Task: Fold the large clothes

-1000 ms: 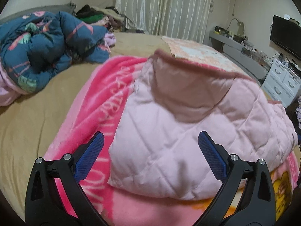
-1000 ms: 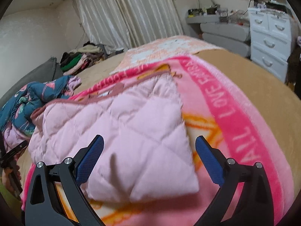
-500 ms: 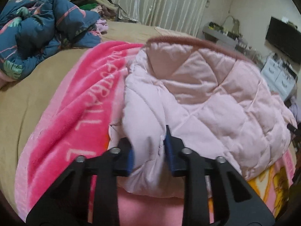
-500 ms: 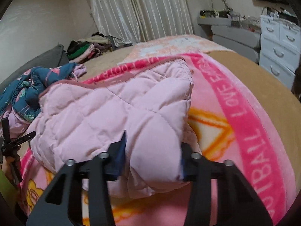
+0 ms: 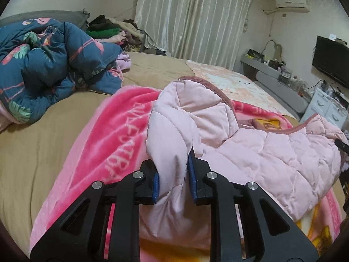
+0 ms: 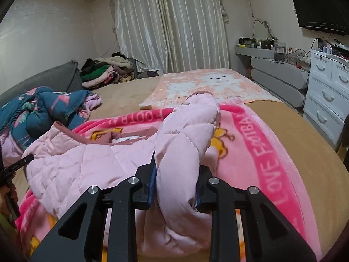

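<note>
The pink quilted jacket lay on the pink fleece blanket spread over the near part of the bed, and the folding looked to be midway at best. The left gripper had its blue pads pinched narrow on a thick bunch of the jacket's left end; the right gripper was clamped likewise on the right end. Both ends stood lifted in padded humps while the middle sagged flat between them, so I judged one fold was being carried over, with the laying down and smoothing left to do.

The jacket was puffy, stitched in diamonds, with a soft matte sheen and a darker rose binding along its edge. The blanket looked plush, bright pink with pale lettering and an orange cartoon print. Far left sat a crumpled navy floral duvet, and beyond it a heap of clothes before pale pleated curtains.
</note>
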`<state>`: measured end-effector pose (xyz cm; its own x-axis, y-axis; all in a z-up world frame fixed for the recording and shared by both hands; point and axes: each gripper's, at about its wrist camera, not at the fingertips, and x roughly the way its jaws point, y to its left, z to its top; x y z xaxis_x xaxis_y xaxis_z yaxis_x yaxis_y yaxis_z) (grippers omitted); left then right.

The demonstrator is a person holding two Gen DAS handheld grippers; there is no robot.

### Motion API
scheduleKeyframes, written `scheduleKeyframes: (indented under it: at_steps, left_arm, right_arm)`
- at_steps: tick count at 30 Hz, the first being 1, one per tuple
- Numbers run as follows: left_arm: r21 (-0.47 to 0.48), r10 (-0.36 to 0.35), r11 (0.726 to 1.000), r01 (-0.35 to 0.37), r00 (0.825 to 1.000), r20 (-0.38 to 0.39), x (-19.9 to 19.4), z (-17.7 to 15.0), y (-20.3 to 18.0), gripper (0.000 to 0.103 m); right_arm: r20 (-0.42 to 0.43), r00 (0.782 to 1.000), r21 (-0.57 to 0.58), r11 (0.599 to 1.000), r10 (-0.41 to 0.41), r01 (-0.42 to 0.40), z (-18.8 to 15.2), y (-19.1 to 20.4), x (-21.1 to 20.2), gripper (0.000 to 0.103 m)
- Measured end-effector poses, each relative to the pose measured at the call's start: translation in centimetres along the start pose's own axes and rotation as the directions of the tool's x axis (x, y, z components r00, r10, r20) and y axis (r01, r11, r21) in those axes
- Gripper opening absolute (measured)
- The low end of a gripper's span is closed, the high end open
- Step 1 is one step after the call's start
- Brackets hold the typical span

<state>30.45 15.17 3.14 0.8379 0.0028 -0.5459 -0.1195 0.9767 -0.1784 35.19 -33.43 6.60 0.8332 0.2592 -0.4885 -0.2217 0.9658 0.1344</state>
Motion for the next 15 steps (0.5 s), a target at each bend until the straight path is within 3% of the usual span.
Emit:
scheduleKeyframes:
  at_steps: [10,15]
  left_arm:
    - [-0.019,0.078,0.997,-0.079,0.996,-0.051,4.6,-0.7,0.4,0.014]
    - [-0.014,0.112,0.993,-0.114,0.99,-0.08,6.6,-0.6,0.5,0.014]
  right_arm:
    - [-0.114,0.99,0.041,0.995,-0.085,0.09,-0.4,-1.4,8.0,0.024]
    - [-0.196,0.973,0.056,0.989,-0.123,0.137,-0.8,-1.8,11.7,0.024]
